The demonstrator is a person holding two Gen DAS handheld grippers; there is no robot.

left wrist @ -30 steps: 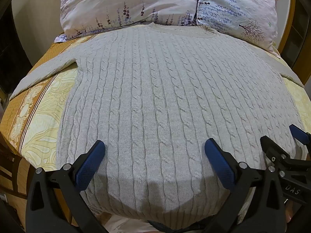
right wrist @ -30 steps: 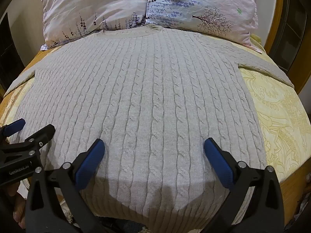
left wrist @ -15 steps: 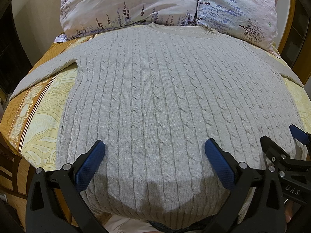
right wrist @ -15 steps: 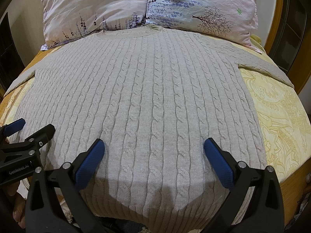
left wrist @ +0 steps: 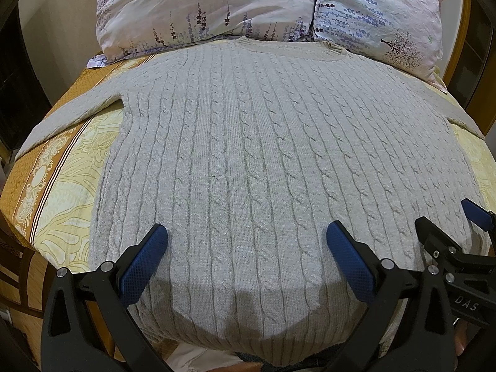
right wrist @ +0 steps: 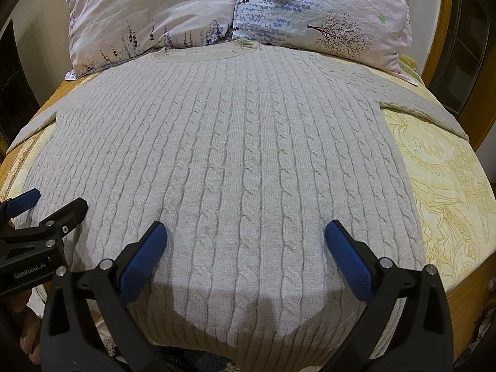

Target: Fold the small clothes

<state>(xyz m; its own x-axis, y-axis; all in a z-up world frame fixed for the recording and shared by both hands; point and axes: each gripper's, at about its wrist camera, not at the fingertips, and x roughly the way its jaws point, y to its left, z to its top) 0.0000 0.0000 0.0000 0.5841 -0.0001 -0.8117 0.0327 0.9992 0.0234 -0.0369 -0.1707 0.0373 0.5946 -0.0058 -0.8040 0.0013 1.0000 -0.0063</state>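
Left wrist view: my left gripper (left wrist: pixel 246 241) sits at the bottom of the frame, jaws spread wide w/ nothing between the blue pads (left wrist: pixel 142 266), hovering over the hem end of the sweater (left wrist: pixel 263 155). The sweater, a grey cable-knit, lies flat and face up, filling the centre of the frame, collar toward the top, one sleeve (left wrist: pixel 71 114) running out to the left edge. Under it is the yellow patterned bedspread (left wrist: pixel 62 186), and two floral pillows (left wrist: pixel 217 6) lie across the top, just beyond the collar. My right gripper (left wrist: pixel 449 223) pokes in at the lower right, over the sweater's edge. Right wrist view: my right gripper (right wrist: pixel 246 241) is also at the bottom centre, jaws wide apart, nothing held, pads (right wrist: pixel 347 260) above the knit near the hem. Sweater (right wrist: pixel 248 155) again fills the middle, its other sleeve (right wrist: pixel 427 111) reaching to the right edge. Bedspread (right wrist: pixel 449 192) shows on the right side, pillows (right wrist: pixel 310 9) up top. Left gripper (right wrist: pixel 52 201) enters at the lower left, also parted.
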